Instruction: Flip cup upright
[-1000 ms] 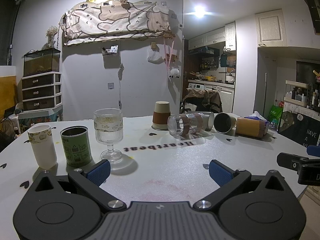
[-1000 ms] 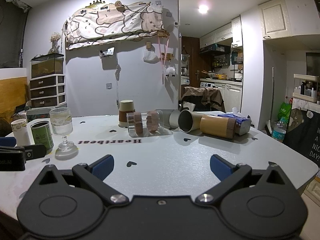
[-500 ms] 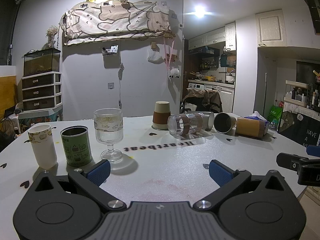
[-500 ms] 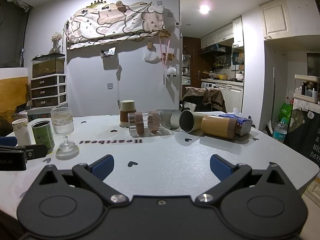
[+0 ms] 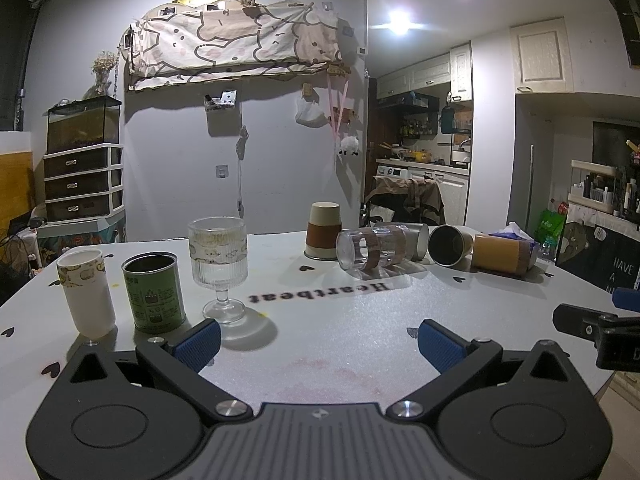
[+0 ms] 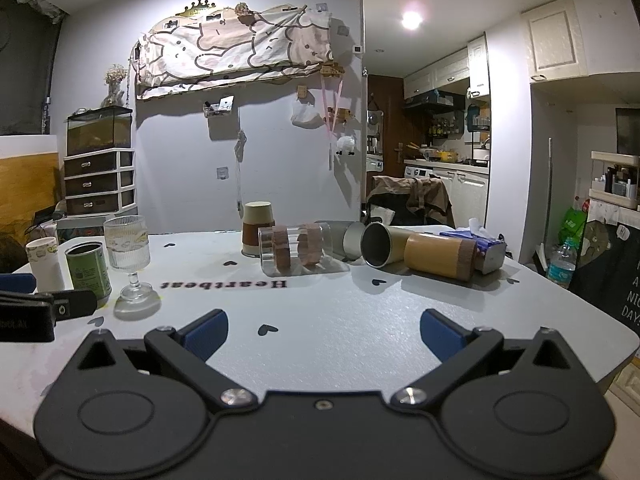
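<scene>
Several cups lie on their sides at the far side of the white table [image 6: 340, 320]: a clear glass with brown bands [image 6: 292, 248] [image 5: 370, 249], a grey metal cup [image 6: 344, 239], and a steel cup with a tan sleeve [image 6: 420, 256] [image 5: 480, 252]. A brown paper cup [image 6: 258, 228] [image 5: 323, 230] stands upside down behind them. My left gripper [image 5: 318, 344] is open and empty, near the upright stemmed glass [image 5: 219, 272]. My right gripper [image 6: 324, 332] is open and empty, well short of the lying cups.
A white cup [image 5: 86, 292] and a green tin [image 5: 154, 292] stand upright at the left beside the stemmed glass. A tissue pack [image 6: 480, 246] lies behind the tan cup. The table's right edge [image 6: 624, 332] is close to my right gripper. A chair [image 6: 412, 200] stands beyond the table.
The right gripper has risen slightly, so the table scene sits a little lower and nearer in its view. The left gripper has not moved.
</scene>
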